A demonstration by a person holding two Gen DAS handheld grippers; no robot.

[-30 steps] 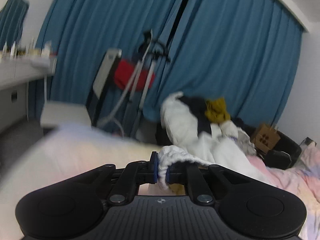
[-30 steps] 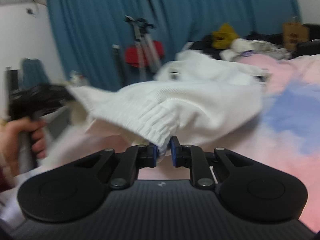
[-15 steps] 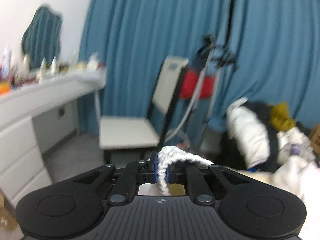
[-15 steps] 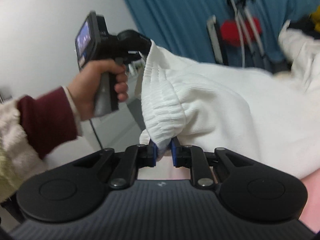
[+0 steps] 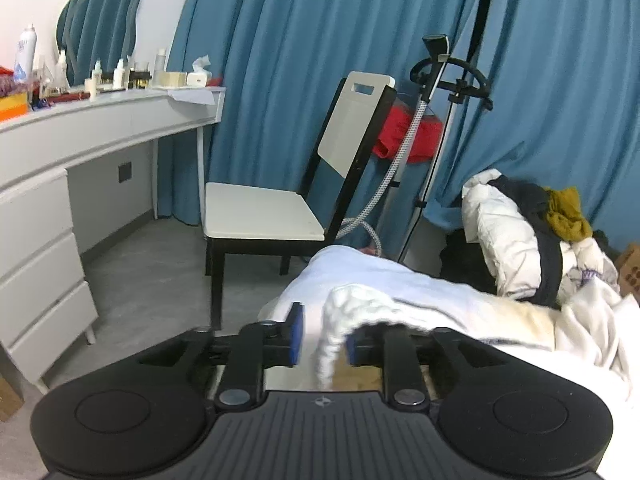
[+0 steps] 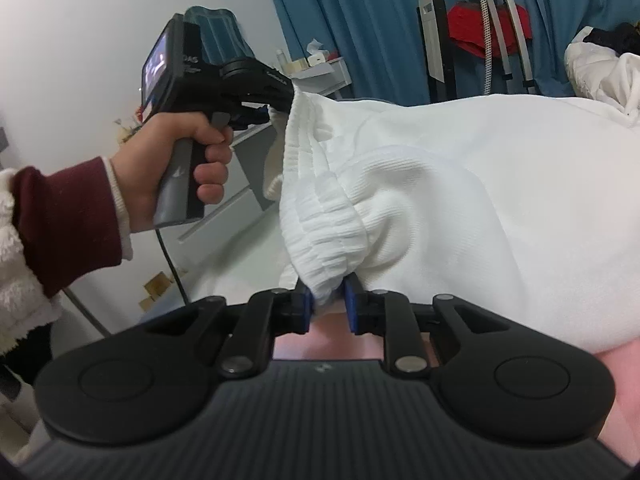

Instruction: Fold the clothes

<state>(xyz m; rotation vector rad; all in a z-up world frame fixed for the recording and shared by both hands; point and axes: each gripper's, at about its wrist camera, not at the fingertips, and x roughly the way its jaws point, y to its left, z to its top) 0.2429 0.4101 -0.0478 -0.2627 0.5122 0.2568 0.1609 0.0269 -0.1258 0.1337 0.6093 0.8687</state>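
One white ribbed garment [image 6: 460,184] is the largest thing in hand: it hangs spread between the two grippers, its body trailing back over the pink bed [image 6: 608,384], its elastic hem bunched at the near edge of the bed. Beyond it, at the bed's far end, sits one heap of other clothes [image 5: 532,240], and off the bed stand one white chair [image 5: 280,200] and one garment steamer [image 5: 440,92]. The right gripper [image 6: 327,307] has its fingers pinched narrowly on the hem. The left gripper [image 5: 322,338] shows its fingers parted, the hem draped against the right-hand finger only, so the cloth looks barely caught or let go. The risk, as I judge it, is that this corner slips away while the right side is clamped: the garment would then sag lopsided toward the floor, and any fold made from there would come out skewed. One hand [image 6: 176,168] grips the left tool's handle.
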